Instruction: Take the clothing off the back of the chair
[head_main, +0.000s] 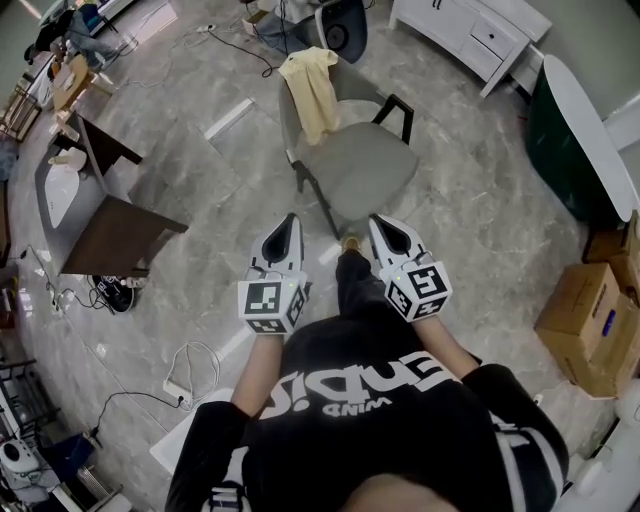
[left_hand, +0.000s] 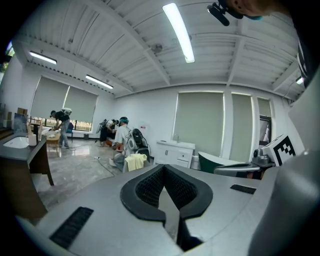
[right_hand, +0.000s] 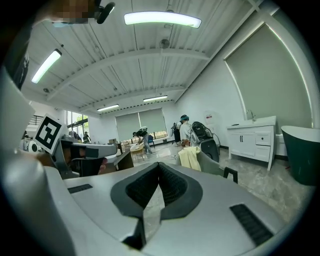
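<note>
A pale yellow garment (head_main: 311, 92) hangs over the back of a grey chair (head_main: 360, 165) with black arms, a short way ahead of me. Both grippers are held out toward the chair's seat, short of its front edge. My left gripper (head_main: 287, 222) is shut with nothing between its jaws, and so is my right gripper (head_main: 381, 224). In the left gripper view the garment (left_hand: 135, 161) shows small beyond the closed left gripper (left_hand: 163, 171). In the right gripper view the garment (right_hand: 190, 157) and chair (right_hand: 214, 165) sit just past the closed right gripper (right_hand: 159, 169).
A dark wooden desk (head_main: 112, 236) stands to the left, cardboard boxes (head_main: 590, 322) to the right. A white cabinet (head_main: 470, 35) and a dark green tub (head_main: 575, 130) lie behind the chair. Cables (head_main: 190, 365) trail on the marble floor. People (left_hand: 120, 135) work at the far end.
</note>
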